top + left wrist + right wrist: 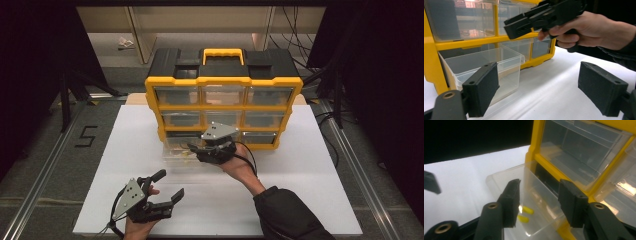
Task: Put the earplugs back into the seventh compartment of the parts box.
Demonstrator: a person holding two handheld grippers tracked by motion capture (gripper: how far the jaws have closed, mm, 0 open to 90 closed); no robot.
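while both grippers' fingers stand open, the clear drawer (534, 192) pulled from the yellow organizer (223, 80) holds yellow pieces (525, 214).

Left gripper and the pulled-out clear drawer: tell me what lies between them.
Nothing but bare white table. In the high view the left gripper hangs open, apart from the clear drawer; the right gripper is at that drawer.

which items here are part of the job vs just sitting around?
In the job:
- clear drawer, pulled out of the organizer's bottom row
- small yellow pieces inside it
- yellow organizer
- right gripper, open over the drawer
- left gripper, open, apart from the drawer

Lying about:
- white board under it all
- "5" mark on the floor
- cables behind
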